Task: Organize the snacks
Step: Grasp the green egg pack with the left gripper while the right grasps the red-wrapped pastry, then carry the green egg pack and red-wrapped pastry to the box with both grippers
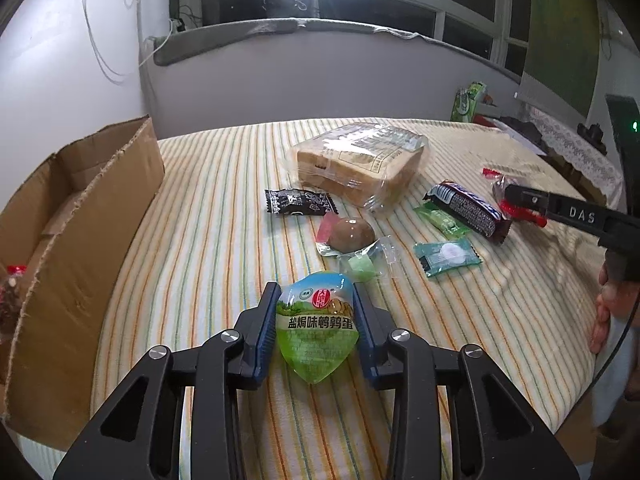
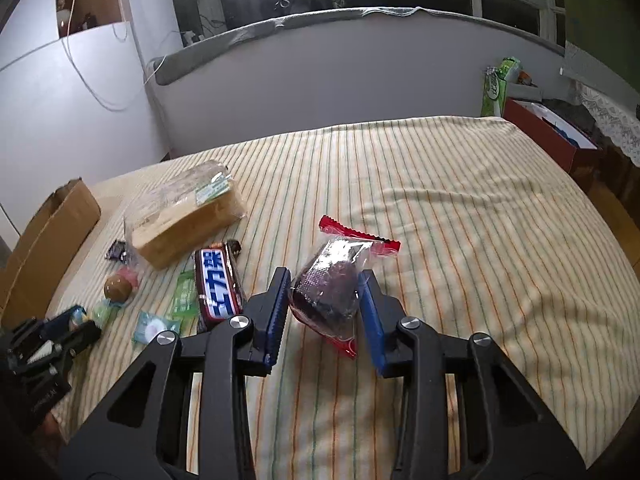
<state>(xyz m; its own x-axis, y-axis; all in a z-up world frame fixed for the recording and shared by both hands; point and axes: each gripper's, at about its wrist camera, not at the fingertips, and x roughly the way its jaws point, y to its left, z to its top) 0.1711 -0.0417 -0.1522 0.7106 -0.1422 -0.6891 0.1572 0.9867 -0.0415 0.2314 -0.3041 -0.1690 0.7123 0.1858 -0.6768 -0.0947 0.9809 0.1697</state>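
- Left wrist view: a cardboard box (image 1: 80, 216) sits at the left edge of the striped bed (image 1: 224, 184).
- Near the bed's front edge, the left gripper (image 1: 316, 322) is clenched on a green quail-egg pouch (image 1: 316, 332).
- Beyond it lie a black sachet (image 1: 298, 201), bagged bread (image 1: 356, 164) and a chocolate bar (image 1: 466, 208).
- Right wrist view: toward the bed's middle, the right gripper (image 2: 324, 312) grasps a dark, red-edged snack packet (image 2: 330, 284).

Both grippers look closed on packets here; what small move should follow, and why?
Probably lift the left gripper, pads pressing the green egg pouch, toward the cardboard box beside it; the right gripper holds the dark red-edged packet farther away.
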